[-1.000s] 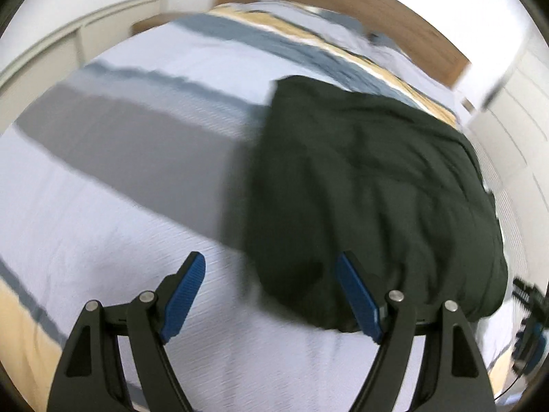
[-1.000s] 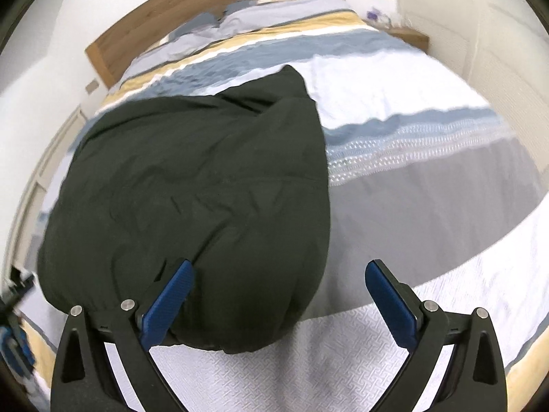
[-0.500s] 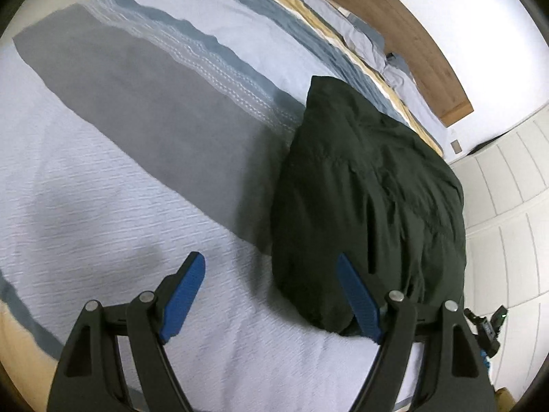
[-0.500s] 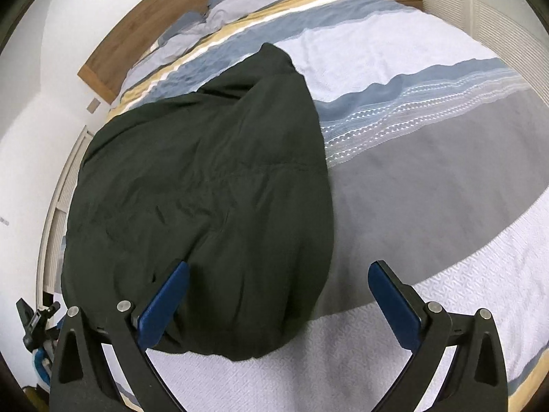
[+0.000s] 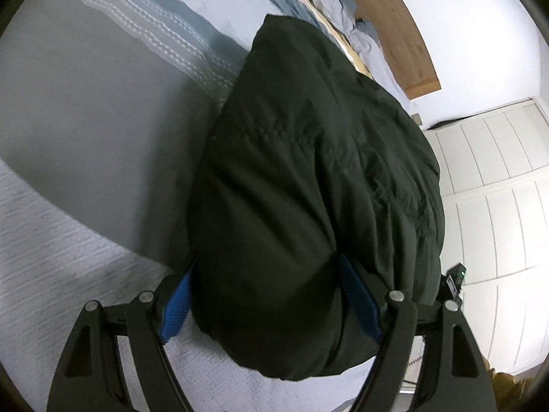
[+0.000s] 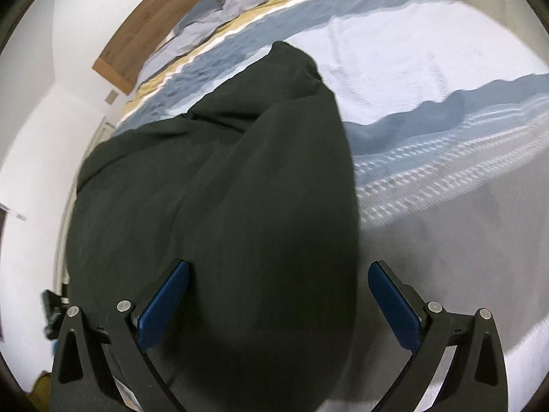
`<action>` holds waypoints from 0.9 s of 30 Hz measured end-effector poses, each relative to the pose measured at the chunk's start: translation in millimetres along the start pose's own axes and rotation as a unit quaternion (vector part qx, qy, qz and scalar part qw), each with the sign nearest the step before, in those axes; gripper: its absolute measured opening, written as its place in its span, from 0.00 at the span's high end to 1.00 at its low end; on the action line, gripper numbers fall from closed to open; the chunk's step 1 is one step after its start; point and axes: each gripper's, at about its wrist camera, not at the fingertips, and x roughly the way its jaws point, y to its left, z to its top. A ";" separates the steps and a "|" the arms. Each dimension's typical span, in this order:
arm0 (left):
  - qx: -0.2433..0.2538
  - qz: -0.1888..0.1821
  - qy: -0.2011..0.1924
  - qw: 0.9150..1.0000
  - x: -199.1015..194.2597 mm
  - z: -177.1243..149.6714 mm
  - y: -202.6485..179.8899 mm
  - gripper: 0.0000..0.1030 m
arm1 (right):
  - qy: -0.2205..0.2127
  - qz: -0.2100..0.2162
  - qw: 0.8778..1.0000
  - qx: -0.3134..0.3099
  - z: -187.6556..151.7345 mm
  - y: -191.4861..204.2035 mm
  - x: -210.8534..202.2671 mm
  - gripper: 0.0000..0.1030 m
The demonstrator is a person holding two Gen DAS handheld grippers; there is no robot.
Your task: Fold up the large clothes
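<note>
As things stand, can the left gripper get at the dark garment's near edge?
Probably yes. The left gripper is open with the dark garment's near edge already between its pads; nothing lies in the way on the bed.

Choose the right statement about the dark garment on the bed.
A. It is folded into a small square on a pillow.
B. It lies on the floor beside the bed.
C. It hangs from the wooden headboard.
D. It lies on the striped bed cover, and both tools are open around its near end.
D: the dark garment rests on the striped bed cover, with its near end between the open pads of the left tool and the right tool.
</note>
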 end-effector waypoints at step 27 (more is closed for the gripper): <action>-0.016 -0.089 0.020 0.996 4.1 3.4 27.9 0.12 | 0.051 0.079 0.996 -0.010 43.1 -11.8 50.0 0.01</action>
